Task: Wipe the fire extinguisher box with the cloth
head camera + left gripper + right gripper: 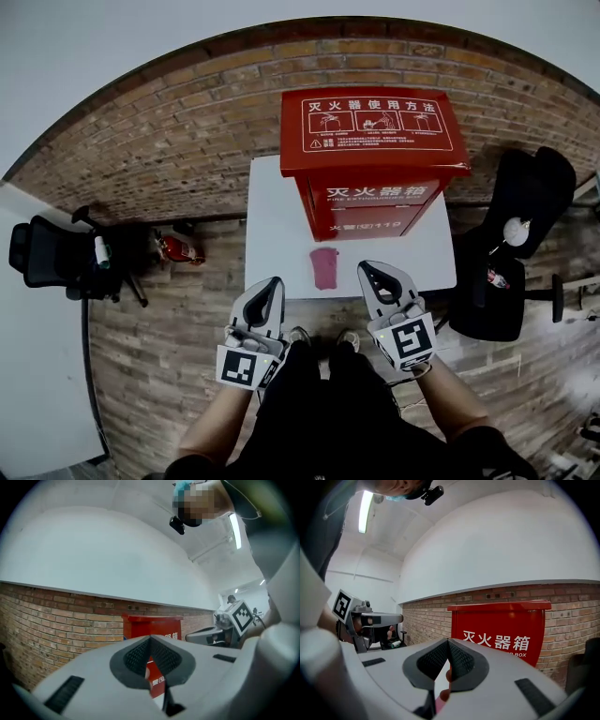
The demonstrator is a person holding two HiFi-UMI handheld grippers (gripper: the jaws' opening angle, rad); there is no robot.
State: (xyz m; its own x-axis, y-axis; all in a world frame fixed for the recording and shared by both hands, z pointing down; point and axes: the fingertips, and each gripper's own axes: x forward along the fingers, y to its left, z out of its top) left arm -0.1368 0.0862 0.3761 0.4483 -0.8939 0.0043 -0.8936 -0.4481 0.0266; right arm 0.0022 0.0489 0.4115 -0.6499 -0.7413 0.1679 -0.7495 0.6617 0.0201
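**Both grippers shut and empty, cloth lying loose in front of the red box**

Here's the head view: the fire extinguisher box (373, 178) stands upright at the far side of the white surface (272, 225), bright red, with white instruction panels across its sloped lid. Right in front of it lies the cloth (324, 267), a small pinkish-red piece flat on the surface, close to the box's base but not touching it.

The left gripper (276, 282) sits at the near edge of the surface, just left of the cloth. Its fingers are pressed together at the tips, nothing between them. In its own view the dark ribbed pads meet in a point, and the box's red front shows beyond them.

The right gripper (365, 268) is on the other side, tips just beside the cloth's right edge and clear of it. Its fingers are closed too, tip to tip, holding nothing. Its view looks level at the box's front, white characters across it, a brick wall (424, 616) behind.

So the cloth lies between the two grippers, and neither one has hold of it.

Off to each side, well apart from the surface, stands a black office chair (47, 253).
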